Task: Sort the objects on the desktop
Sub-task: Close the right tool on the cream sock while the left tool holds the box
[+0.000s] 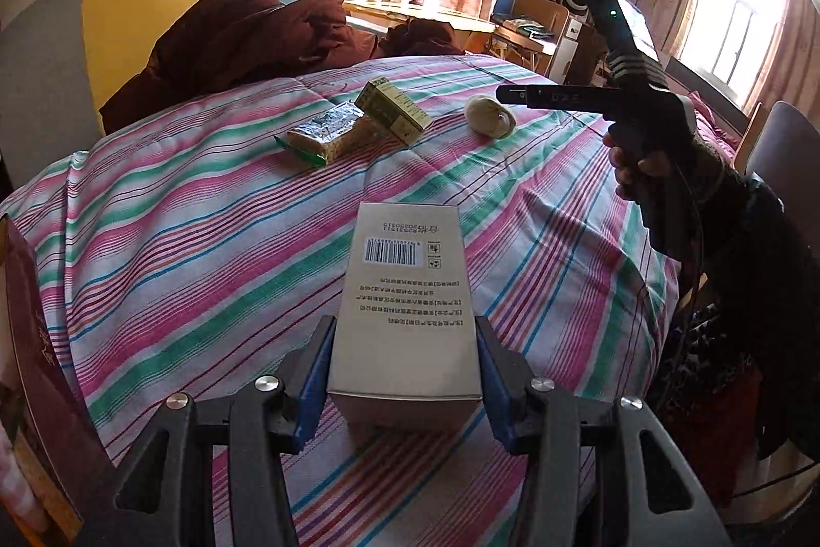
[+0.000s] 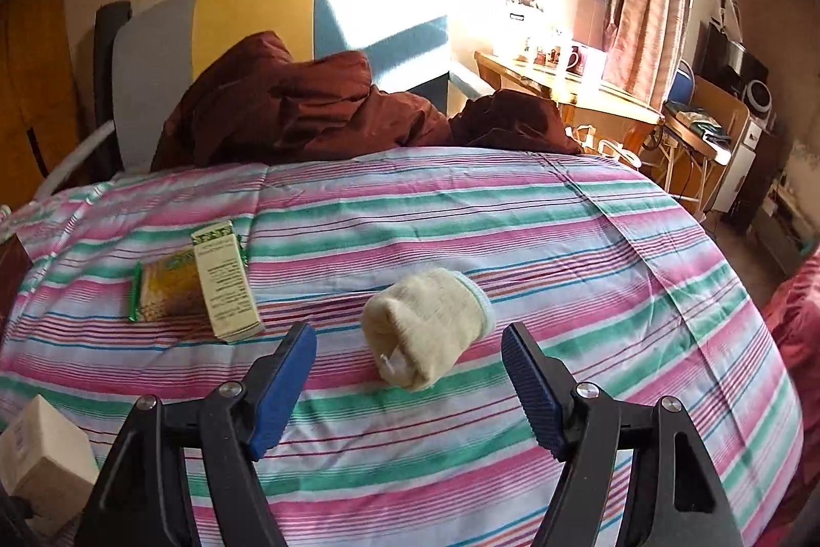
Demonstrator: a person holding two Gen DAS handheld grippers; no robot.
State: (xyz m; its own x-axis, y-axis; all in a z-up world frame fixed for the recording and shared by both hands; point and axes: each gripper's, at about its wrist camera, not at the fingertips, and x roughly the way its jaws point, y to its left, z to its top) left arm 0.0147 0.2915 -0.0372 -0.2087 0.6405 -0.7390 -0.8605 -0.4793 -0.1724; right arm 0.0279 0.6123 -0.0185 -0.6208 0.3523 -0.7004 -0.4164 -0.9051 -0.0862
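Note:
My left gripper [image 1: 405, 342] is shut on a white box [image 1: 407, 290] with a barcode, held just over the striped bedspread [image 1: 195, 249]; the same white box [image 2: 38, 470] shows at the lower left of the right wrist view. My right gripper [image 2: 410, 372] is open, its blue pads either side of a rolled cream sock [image 2: 430, 324] without touching it. In the left wrist view the right gripper [image 1: 512, 95] hovers beside the sock [image 1: 489, 115]. A green-and-white carton [image 2: 225, 285] leans on a foil snack pack [image 2: 166, 290].
A dark red box [image 1: 36, 342] stands at the left edge. A maroon jacket [image 2: 287, 111] is heaped at the far side against a yellow and blue headboard [image 2: 246, 14]. A wooden desk [image 2: 574, 85] with mugs stands by the window.

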